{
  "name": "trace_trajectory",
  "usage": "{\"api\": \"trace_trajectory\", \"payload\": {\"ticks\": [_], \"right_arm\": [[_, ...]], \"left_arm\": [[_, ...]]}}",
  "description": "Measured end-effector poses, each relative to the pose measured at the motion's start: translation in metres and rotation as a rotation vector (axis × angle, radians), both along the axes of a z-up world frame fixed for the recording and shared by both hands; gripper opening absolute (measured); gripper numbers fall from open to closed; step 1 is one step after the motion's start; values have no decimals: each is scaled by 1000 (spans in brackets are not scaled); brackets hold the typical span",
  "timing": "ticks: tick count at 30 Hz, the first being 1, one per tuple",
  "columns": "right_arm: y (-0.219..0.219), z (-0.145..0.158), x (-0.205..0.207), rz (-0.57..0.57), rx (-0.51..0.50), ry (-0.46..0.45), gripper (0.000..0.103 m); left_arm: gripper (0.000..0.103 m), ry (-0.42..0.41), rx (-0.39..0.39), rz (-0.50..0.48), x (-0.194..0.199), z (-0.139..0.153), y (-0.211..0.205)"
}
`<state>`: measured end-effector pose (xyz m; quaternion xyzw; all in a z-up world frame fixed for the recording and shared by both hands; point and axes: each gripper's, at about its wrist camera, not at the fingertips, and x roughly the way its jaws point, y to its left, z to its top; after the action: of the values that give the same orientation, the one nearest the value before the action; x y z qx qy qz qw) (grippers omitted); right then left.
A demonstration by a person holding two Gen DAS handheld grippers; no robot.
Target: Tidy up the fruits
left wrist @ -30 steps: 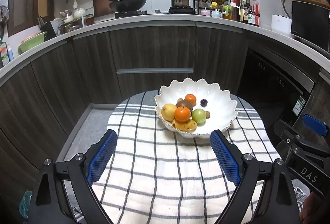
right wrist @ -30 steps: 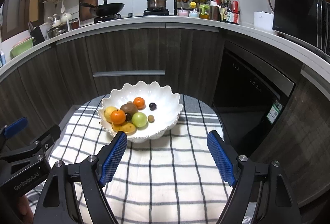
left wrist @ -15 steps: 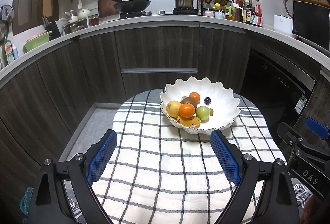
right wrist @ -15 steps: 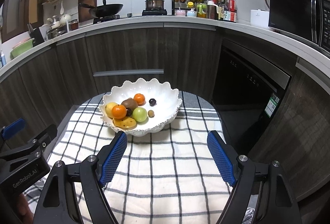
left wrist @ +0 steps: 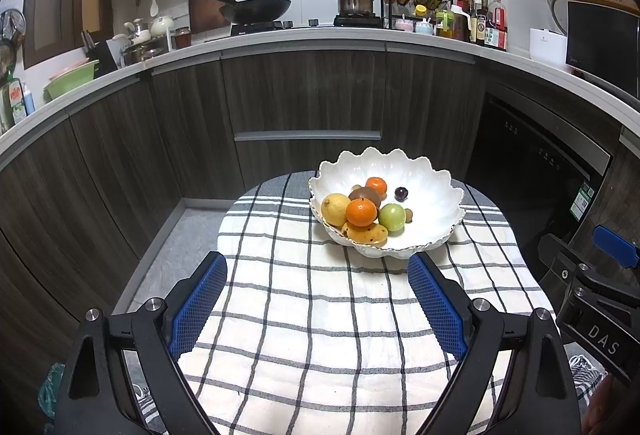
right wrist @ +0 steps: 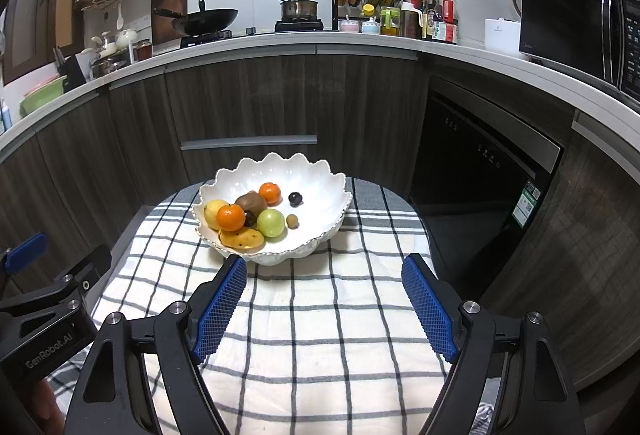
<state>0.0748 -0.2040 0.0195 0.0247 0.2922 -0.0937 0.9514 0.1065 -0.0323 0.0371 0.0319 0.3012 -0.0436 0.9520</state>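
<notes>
On the checked cloth of the desk (left wrist: 304, 315), a scalloped white bowl (left wrist: 424, 179) gathers the fruits: lemon (left wrist: 335, 209), two oranges, kiwi (right wrist: 250, 201), green fruit (right wrist: 271, 222), speckled mango (left wrist: 366, 233), dark berries. Left gripper (left wrist: 316, 299) and right gripper (right wrist: 322, 305) hover short of it, jaws spread and empty, apparently poised for a pick.

left gripper (left wrist: 316, 267) black frame, blue mesh-textured pads (left wrist: 198, 309), silver screws, "GenRobot.AI" print, right gripper (right wrist: 322, 271) same build, "DAS" label
</notes>
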Motion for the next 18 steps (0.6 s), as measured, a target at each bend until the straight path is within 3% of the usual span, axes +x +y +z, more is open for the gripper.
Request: {"api": "trace_trajectory", "payload": {"ticks": [18], "right_arm": [[-1, 1, 4, 4, 1, 6, 81]], "left_arm": [[92, 5, -2, -2, 1, -1, 1]]}}
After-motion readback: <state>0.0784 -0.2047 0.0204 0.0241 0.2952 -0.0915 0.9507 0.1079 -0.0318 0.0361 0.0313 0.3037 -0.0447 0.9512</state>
